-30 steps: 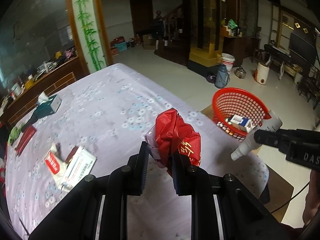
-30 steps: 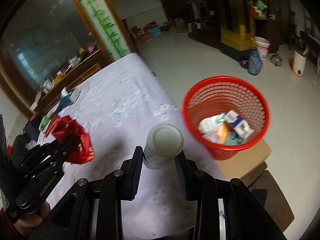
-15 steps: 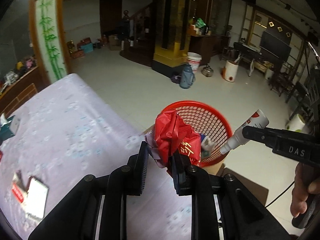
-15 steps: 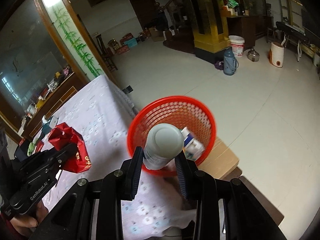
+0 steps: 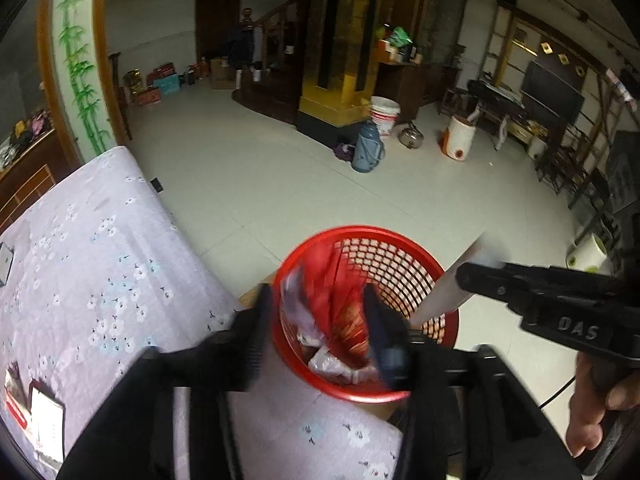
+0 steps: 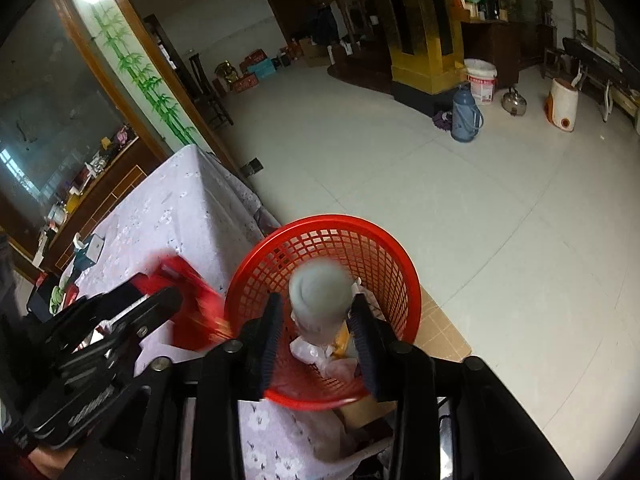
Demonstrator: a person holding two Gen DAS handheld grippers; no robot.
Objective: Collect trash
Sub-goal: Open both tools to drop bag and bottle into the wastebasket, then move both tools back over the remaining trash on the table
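The red mesh basket (image 5: 400, 240) stands on a cardboard box beside the flowered table (image 5: 100, 260). My left gripper (image 5: 320, 320) is over the basket with its fingers spread wide and open. The red plastic bag (image 5: 340, 304) shows as a blur between them, loose and dropping inside. My right gripper (image 6: 318, 320) also hangs above the basket (image 6: 392, 256). Its fingers stand slightly apart from the white bottle (image 6: 320, 292), which is blurred and sliding down. The left wrist view shows the right gripper (image 5: 464, 276) and bottle (image 5: 444, 296) at the basket's right rim.
The basket holds several wrappers and boxes. Its cardboard box (image 6: 440, 332) sits by the table corner. Paper packets (image 5: 44, 420) and a tissue box (image 6: 86, 256) lie on the table. A blue thermos (image 5: 368, 148) and buckets stand far off on the tiled floor.
Both grippers swung from the table to over the basket. The left fingers have spread and let go of the red bag. The bottle has come loose and blurs downward.
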